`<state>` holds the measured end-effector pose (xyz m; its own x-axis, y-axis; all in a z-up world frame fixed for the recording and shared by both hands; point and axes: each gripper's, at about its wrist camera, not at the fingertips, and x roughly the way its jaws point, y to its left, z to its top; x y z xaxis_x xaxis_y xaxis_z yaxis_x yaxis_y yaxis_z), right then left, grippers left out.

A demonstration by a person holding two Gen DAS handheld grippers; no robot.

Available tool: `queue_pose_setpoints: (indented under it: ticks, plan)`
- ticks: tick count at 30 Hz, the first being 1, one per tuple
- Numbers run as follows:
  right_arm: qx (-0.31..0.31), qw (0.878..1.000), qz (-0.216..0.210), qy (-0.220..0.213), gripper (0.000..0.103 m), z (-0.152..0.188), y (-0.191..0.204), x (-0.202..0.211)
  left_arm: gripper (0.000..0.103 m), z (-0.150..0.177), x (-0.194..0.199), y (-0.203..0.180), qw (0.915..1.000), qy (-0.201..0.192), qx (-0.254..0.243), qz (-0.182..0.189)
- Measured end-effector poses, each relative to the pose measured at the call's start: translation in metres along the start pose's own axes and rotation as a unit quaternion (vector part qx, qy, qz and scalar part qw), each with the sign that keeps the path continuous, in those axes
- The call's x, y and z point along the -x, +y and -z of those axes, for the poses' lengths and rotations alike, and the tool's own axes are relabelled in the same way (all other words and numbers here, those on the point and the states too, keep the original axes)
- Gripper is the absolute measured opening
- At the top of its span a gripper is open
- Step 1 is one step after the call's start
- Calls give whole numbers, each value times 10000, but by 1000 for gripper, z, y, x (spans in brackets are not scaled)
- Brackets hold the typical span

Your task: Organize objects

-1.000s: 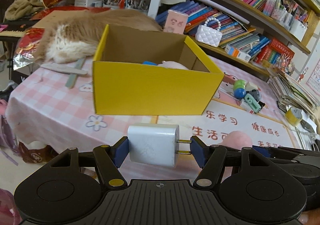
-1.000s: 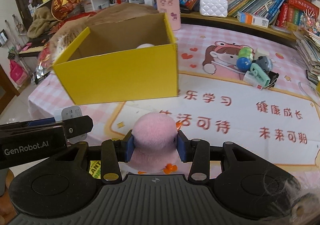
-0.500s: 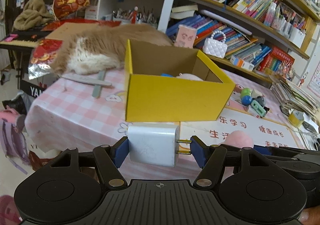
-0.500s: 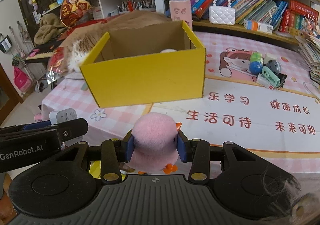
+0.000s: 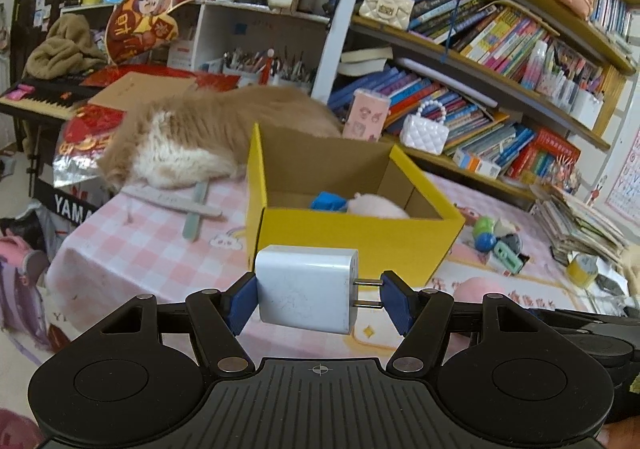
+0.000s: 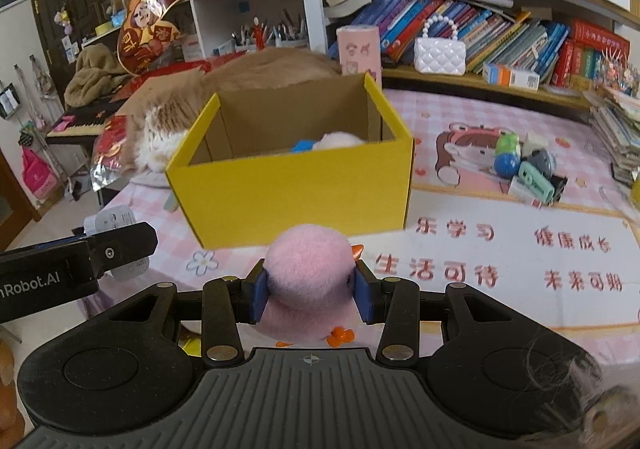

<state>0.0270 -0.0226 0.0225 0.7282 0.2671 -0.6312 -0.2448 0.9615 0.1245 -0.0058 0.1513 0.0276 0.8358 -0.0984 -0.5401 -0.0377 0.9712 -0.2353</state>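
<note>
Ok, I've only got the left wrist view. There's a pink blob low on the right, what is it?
Observer: A pink plush duck with an orange beak, clamped in the right hand-held gripper.
Operator: Is it over the yellow box?
Observer: No, it looks short of the near wall of the yellow box.
Operator: Anything new on my charger?
Observer: The white charger in the left hand-held gripper has a printed face.

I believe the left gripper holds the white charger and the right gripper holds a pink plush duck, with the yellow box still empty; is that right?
Not quite: the yellow box is not empty. The right wrist view shows a blue item and a pale plush inside. The left gripper does hold the white charger, the right gripper the pink plush duck.
</note>
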Motion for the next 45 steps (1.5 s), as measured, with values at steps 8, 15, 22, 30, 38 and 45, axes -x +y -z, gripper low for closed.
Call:
queue_pose_setpoints:
  ticks: [8, 15, 22, 30, 38, 45]
  plan:
    - [-45, 9999, -22, -154, 39, -30, -12, -17, 66, -27, -19, -7, 9998, -188, -83, -9]
    - [36, 9993, -103, -358, 39, -68, -21, -41, 66, -52, -49, -14, 9994, -298, -149, -68]
    - [257, 9985, -195, -451, 39, -101, -31, -75, 66, -70, -85, -21, 9991, -330, -216, -182]
    - [295, 9986, -420, -159, 39, -122, -40, -116, 66, -71, -125, -23, 9984, 38, -255, -496]
    - [355, 9971, -666, -67, 24, -136, -40, -142, 66, -63, -152, -29, 9956, 446, -444, -699]
    - [387, 9951, -906, 19, 22, -151, -38, -163, 66, -59, -163, -34, 9937, 660, -483, -770]
